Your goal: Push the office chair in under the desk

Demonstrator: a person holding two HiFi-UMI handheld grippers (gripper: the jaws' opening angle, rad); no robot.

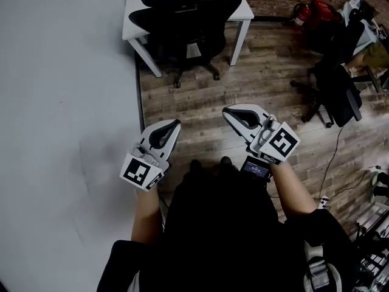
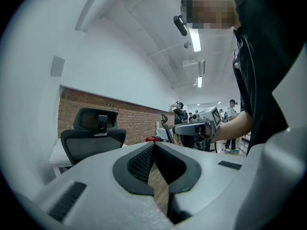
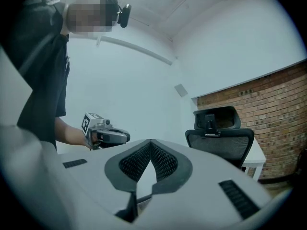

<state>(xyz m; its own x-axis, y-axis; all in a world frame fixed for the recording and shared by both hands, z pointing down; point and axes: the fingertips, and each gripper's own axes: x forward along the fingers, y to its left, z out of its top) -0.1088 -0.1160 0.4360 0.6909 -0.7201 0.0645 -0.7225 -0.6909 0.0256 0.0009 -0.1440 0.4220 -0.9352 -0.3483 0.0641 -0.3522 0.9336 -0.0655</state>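
A black mesh office chair [image 1: 184, 18] with a headrest stands at the top of the head view, its seat tucked under a white desk [image 1: 130, 18] against the brick wall. The same chair [image 2: 91, 140] shows in the left gripper view and again [image 3: 221, 140] in the right gripper view. My left gripper [image 1: 175, 125] is shut and empty, well short of the chair. My right gripper [image 1: 229, 112] is shut and empty too, level with the left one. Both point towards the chair over the wooden floor.
A white wall [image 1: 61, 132] runs along the left. A second black office chair [image 1: 337, 84] stands at the right, by a red bag [image 1: 316, 14]. A cable [image 1: 331, 157] trails over the floor at the right. People stand far off in the left gripper view.
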